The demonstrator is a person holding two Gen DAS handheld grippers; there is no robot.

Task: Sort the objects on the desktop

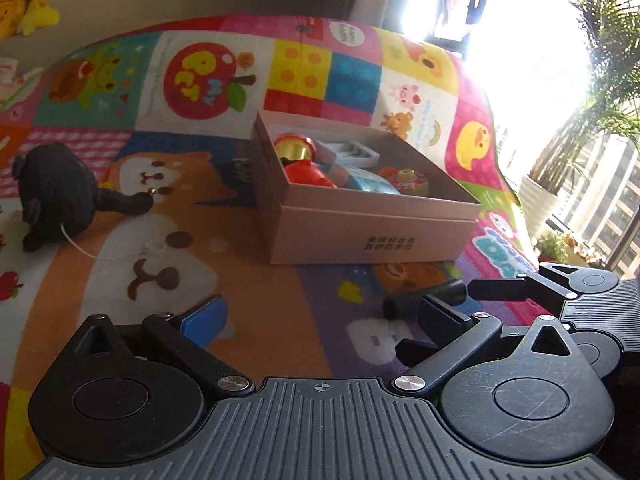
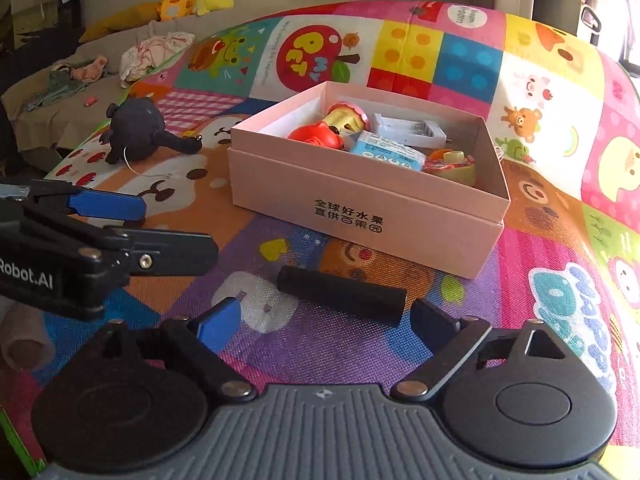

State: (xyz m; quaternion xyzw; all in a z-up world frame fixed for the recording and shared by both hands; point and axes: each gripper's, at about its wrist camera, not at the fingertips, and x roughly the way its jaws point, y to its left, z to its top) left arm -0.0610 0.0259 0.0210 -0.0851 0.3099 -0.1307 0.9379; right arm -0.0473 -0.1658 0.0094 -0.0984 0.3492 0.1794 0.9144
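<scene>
Pink cardboard box (image 2: 360,196) | matte black cylinder (image 2: 342,295) on woven mat (image 2: 340,344) | both grippers' fingers apart, empty

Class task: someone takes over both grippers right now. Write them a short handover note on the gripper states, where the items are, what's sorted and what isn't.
Left gripper: open, empty.
Right gripper: open, empty, aimed at the black cylinder lying on the mat just ahead of it.
Pink box: already holds a red toy, a blue packet, a white tray and a spinning top.
Left to sort: the cylinder, and the black plush toy on the mat to the box's left.
</scene>
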